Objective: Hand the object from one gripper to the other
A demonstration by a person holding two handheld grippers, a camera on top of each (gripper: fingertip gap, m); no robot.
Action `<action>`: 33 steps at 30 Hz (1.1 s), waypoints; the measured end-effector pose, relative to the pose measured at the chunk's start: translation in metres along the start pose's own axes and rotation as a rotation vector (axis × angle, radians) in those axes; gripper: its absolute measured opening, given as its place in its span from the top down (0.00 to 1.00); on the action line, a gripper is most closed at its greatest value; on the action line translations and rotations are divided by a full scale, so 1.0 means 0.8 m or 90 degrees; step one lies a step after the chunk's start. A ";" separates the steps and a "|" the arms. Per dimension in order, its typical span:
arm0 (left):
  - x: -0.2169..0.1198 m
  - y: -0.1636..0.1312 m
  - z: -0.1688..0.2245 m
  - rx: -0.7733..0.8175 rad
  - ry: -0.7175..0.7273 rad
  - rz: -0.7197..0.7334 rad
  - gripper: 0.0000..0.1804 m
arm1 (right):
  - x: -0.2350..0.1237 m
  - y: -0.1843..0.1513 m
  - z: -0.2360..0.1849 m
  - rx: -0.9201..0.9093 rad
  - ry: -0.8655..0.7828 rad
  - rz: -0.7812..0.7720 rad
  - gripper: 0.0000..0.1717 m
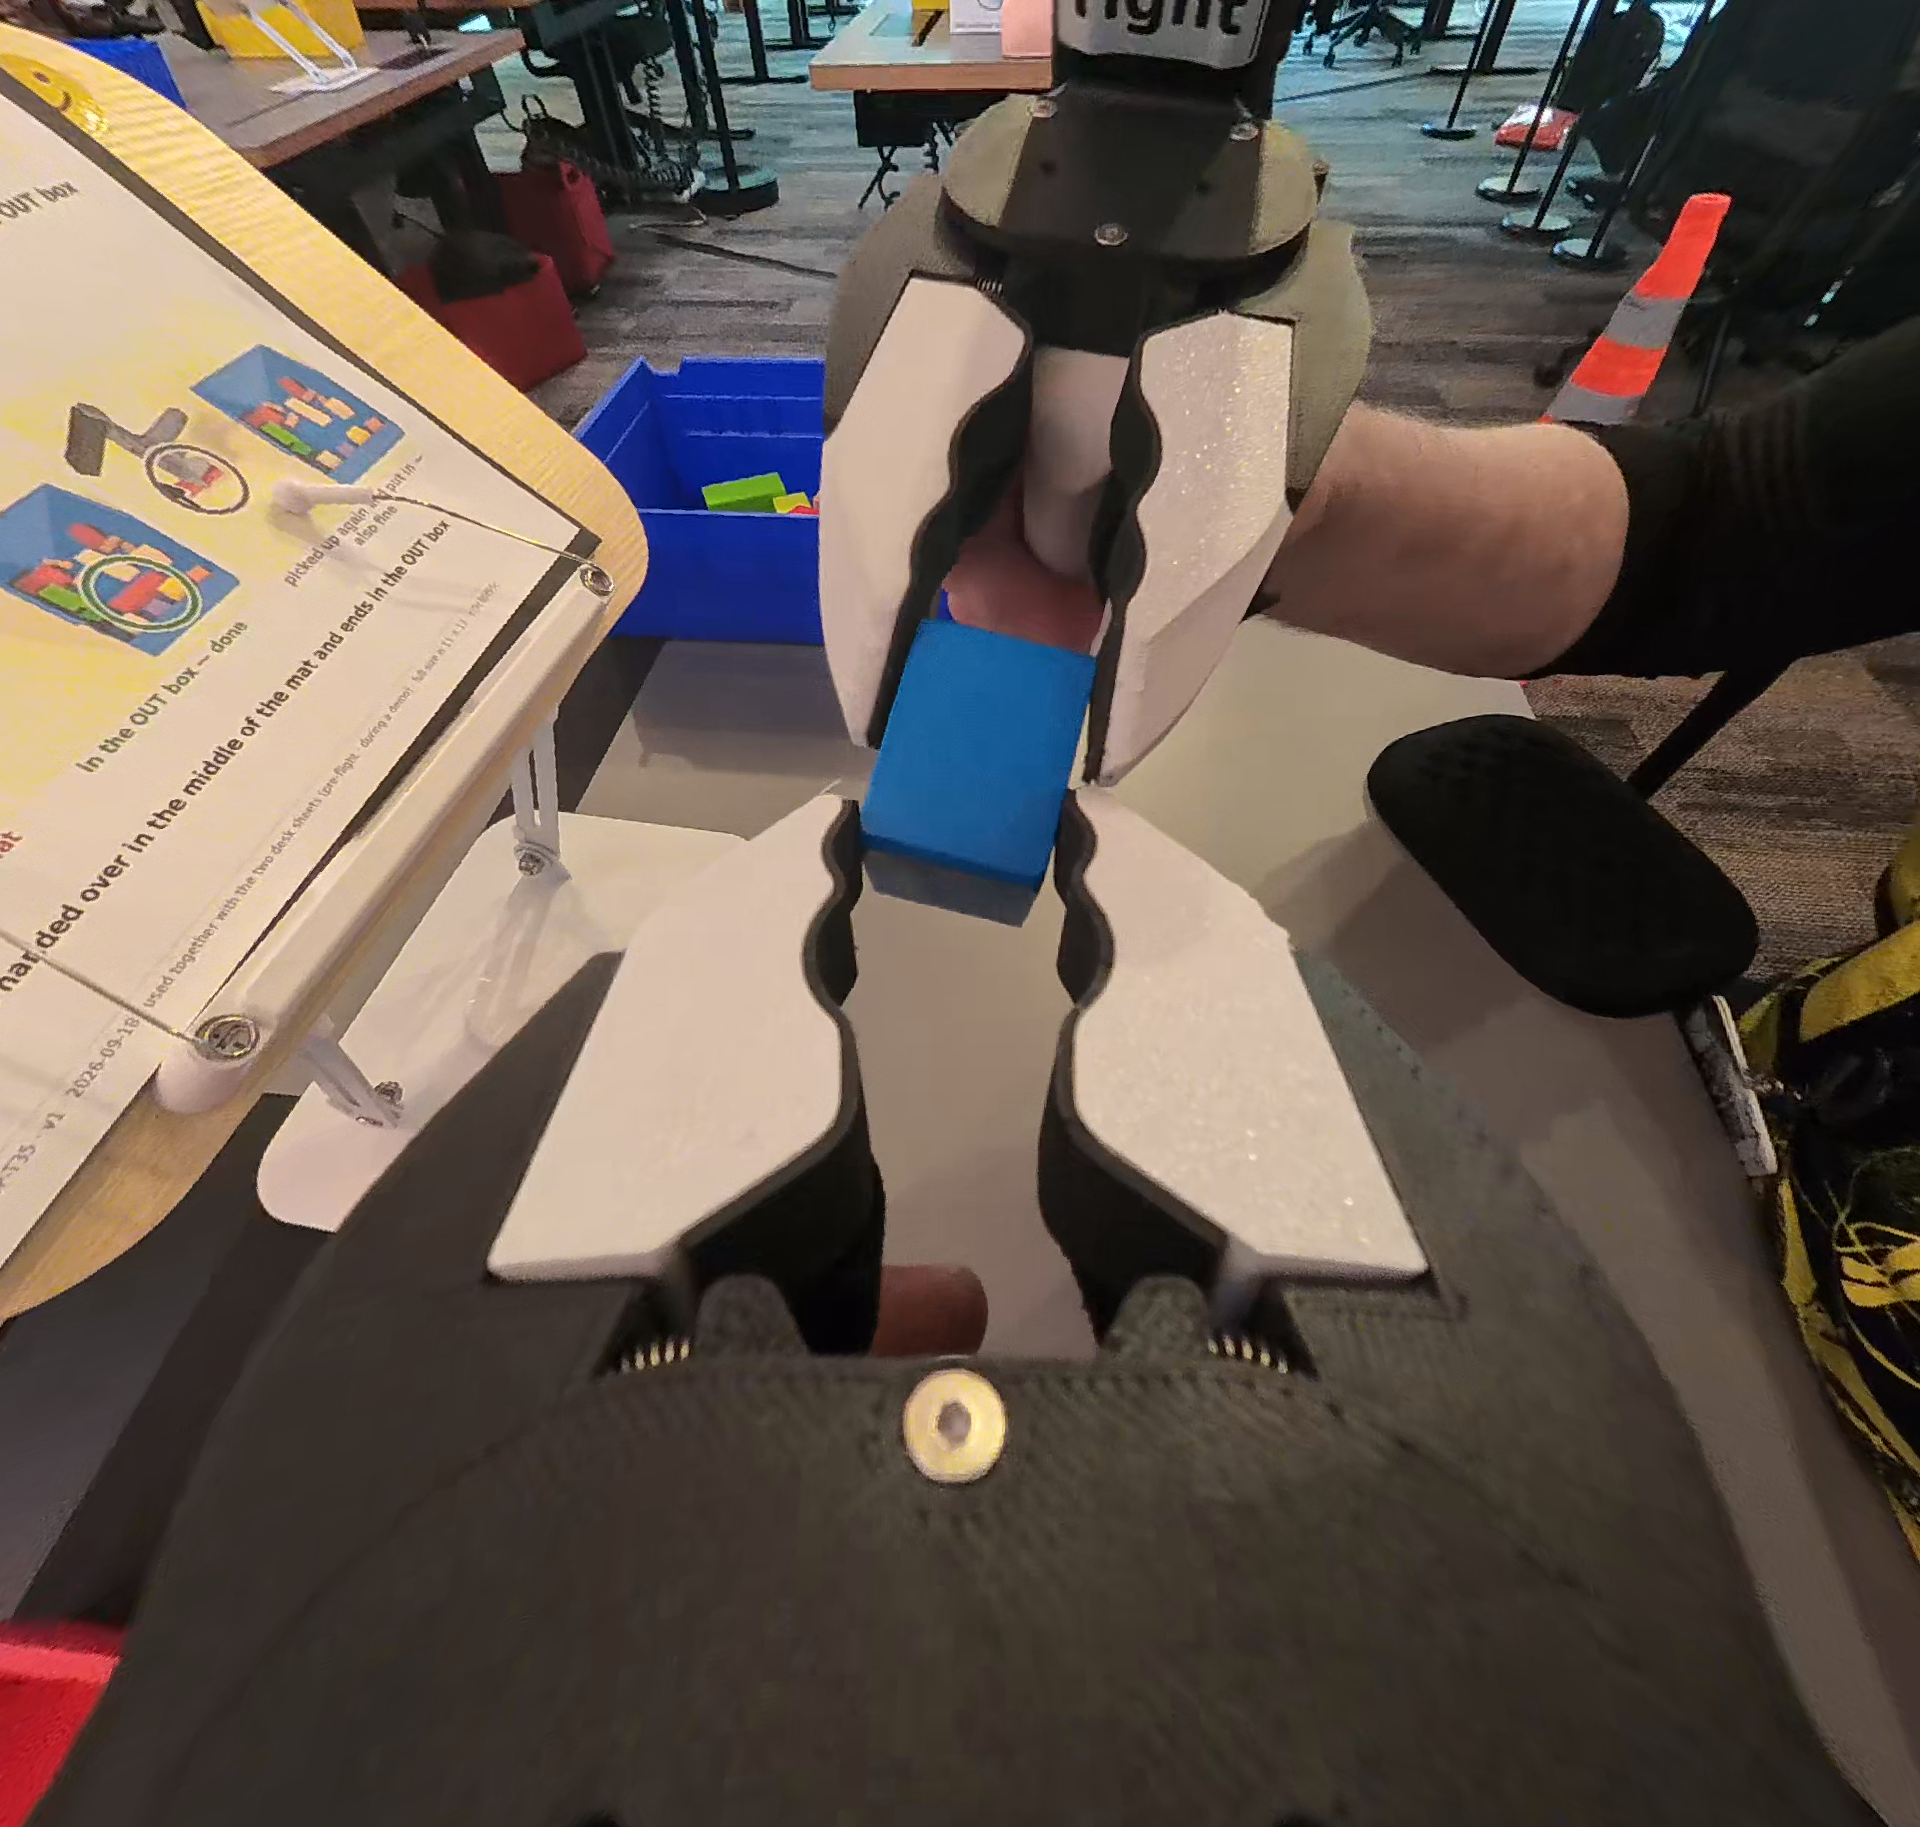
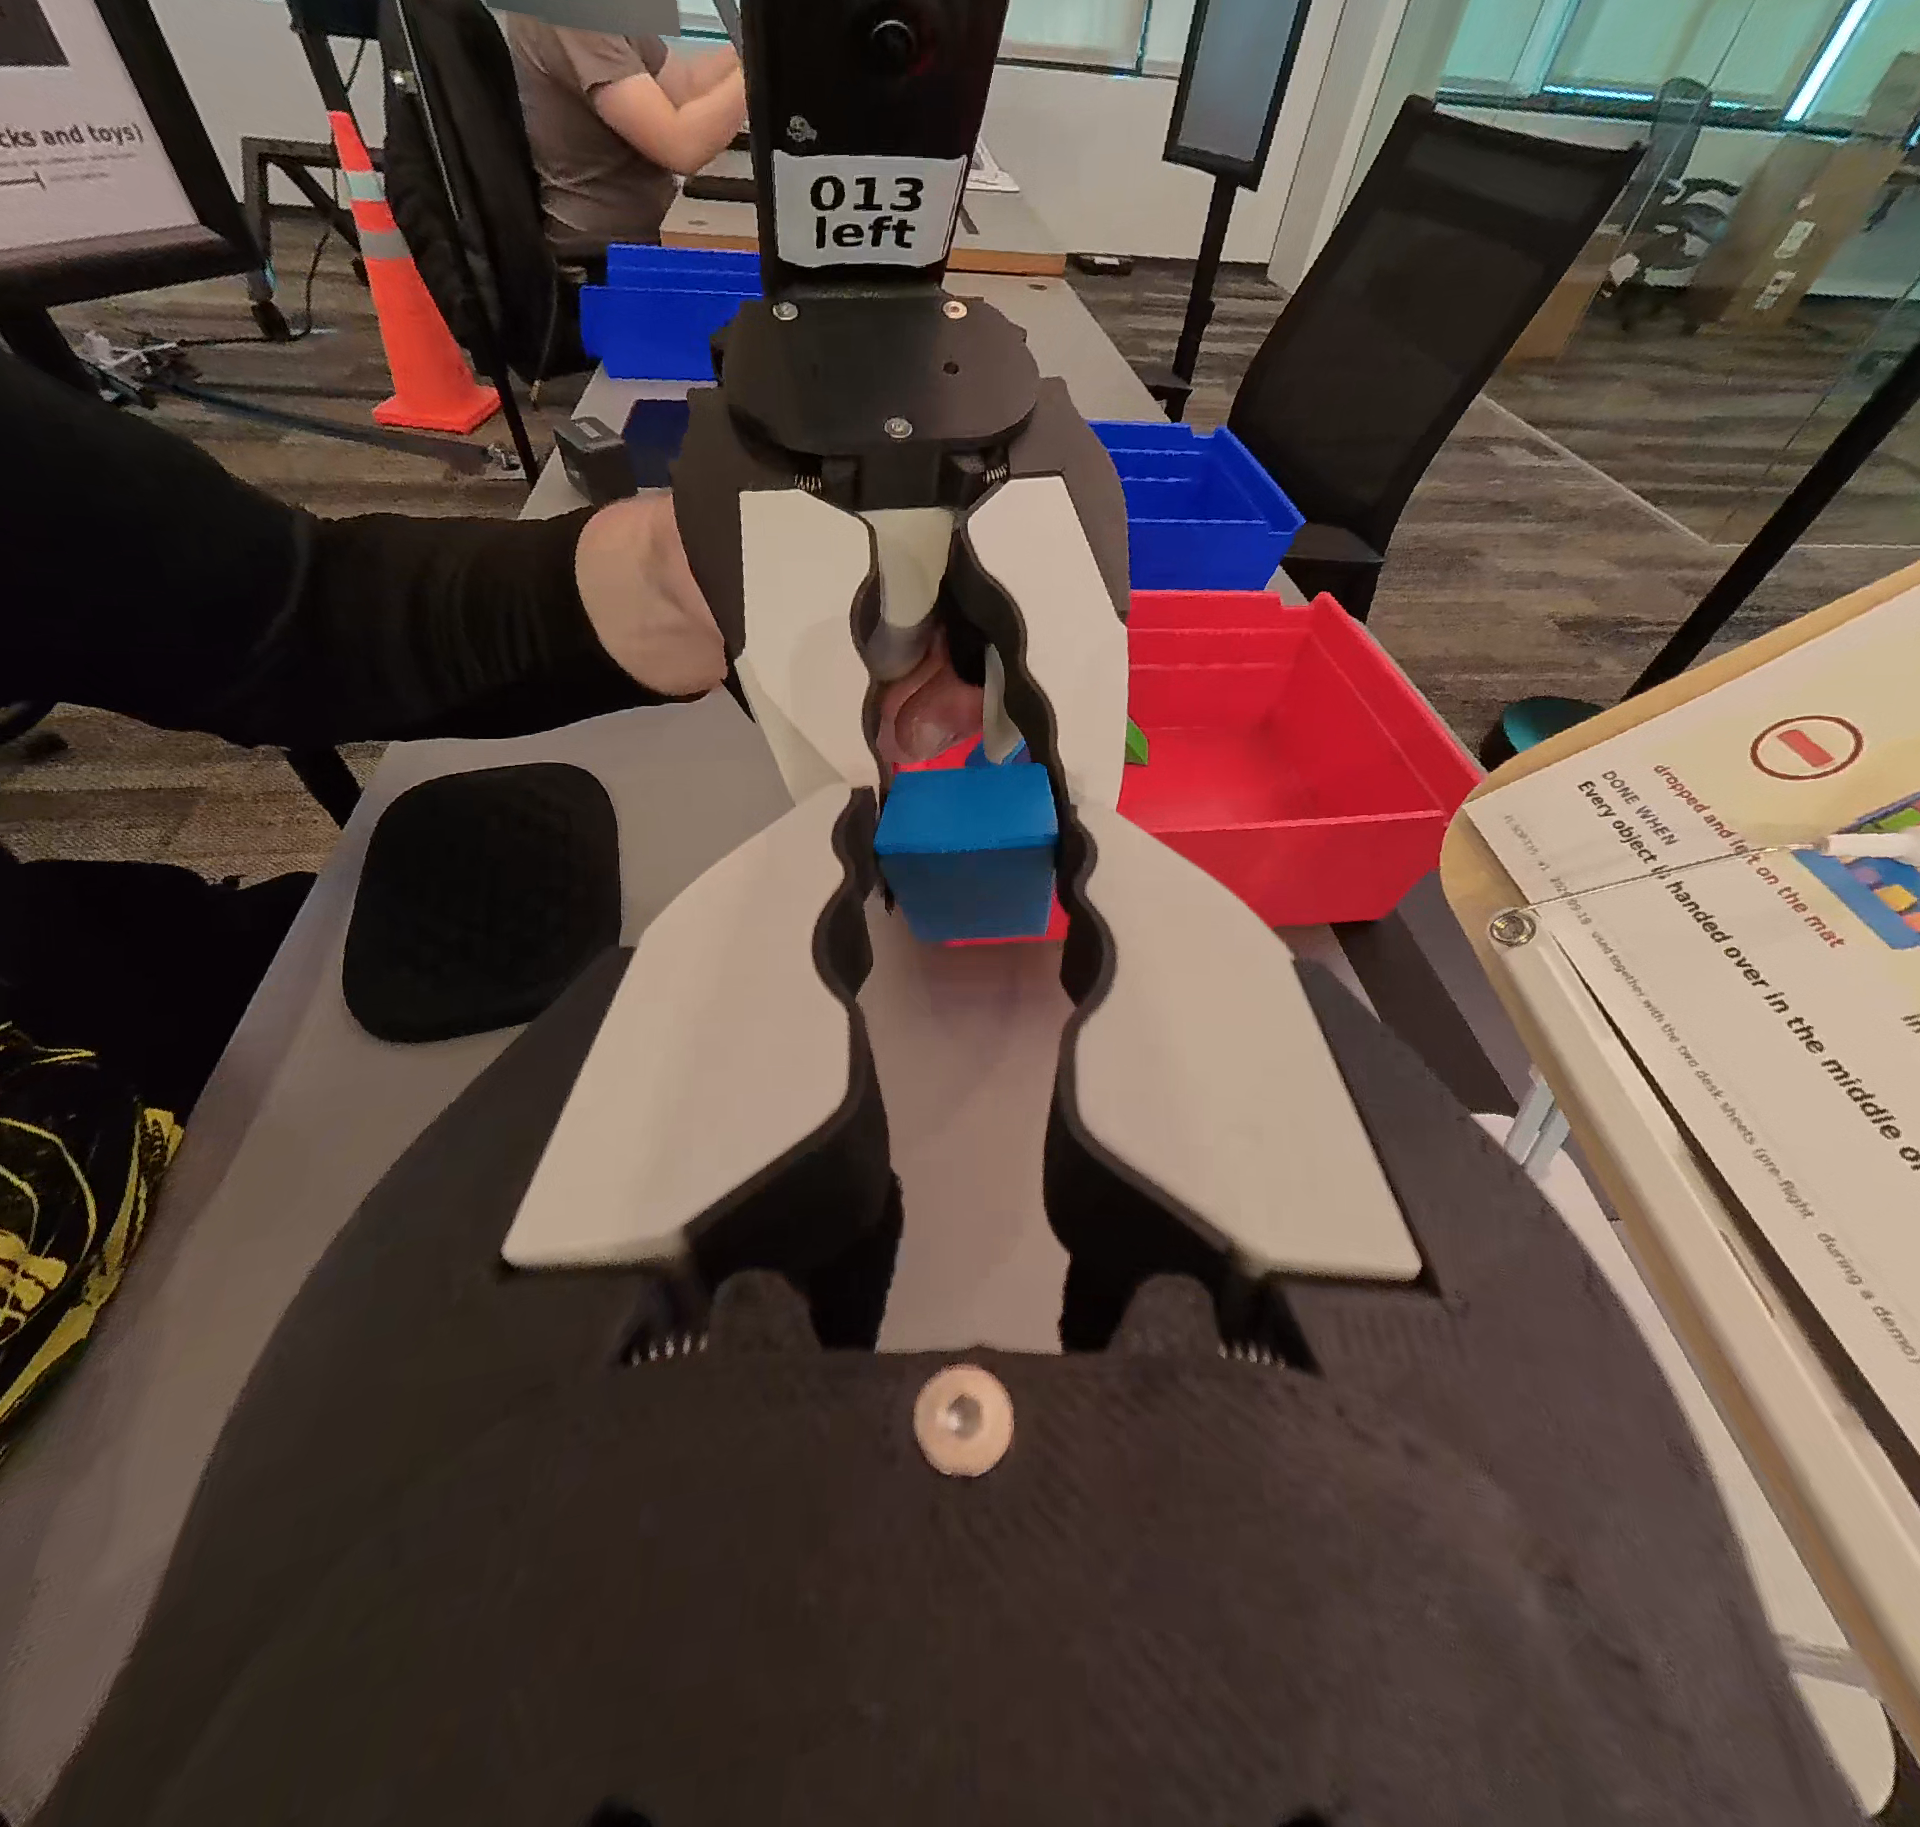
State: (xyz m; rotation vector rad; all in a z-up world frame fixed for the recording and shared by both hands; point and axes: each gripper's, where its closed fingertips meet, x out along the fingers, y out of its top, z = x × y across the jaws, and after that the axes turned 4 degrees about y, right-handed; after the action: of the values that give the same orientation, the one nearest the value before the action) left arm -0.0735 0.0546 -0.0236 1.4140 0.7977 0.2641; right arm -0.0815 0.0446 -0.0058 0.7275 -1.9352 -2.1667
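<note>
Spanning both sets of jaws above the counter, the blue block, apparently rigid and light, is pinched on opposite flat faces by the right gripper and the left gripper, both narrowly parted.

Your right gripper and the opposing left gripper both clamp the blue rectangular block, fingertips nearly meeting.

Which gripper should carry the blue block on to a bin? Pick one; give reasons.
Left. The blue block sits between both grippers' fingertips, and the red bin lies close behind the left gripper, on its side. The right gripper would probably only need to let go.
</note>
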 end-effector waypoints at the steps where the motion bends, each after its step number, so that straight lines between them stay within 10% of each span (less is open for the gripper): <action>1: 0.001 0.000 0.000 0.000 0.000 -0.003 0.80 | 0.000 0.000 0.000 0.001 -0.001 0.001 0.82; 15: 0.008 0.006 0.010 -0.008 -0.053 0.038 0.82 | -0.026 0.017 -0.003 0.040 0.003 0.115 0.82; 33: 0.029 -0.019 0.011 0.084 -0.017 -0.170 0.83 | -0.025 -0.044 0.001 -0.054 -0.022 -0.312 0.81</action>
State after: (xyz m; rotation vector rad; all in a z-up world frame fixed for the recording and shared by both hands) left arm -0.0560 0.0591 -0.0462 1.4122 0.9846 -0.0126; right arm -0.0571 0.0593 -0.0350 1.2670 -1.8074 -2.5219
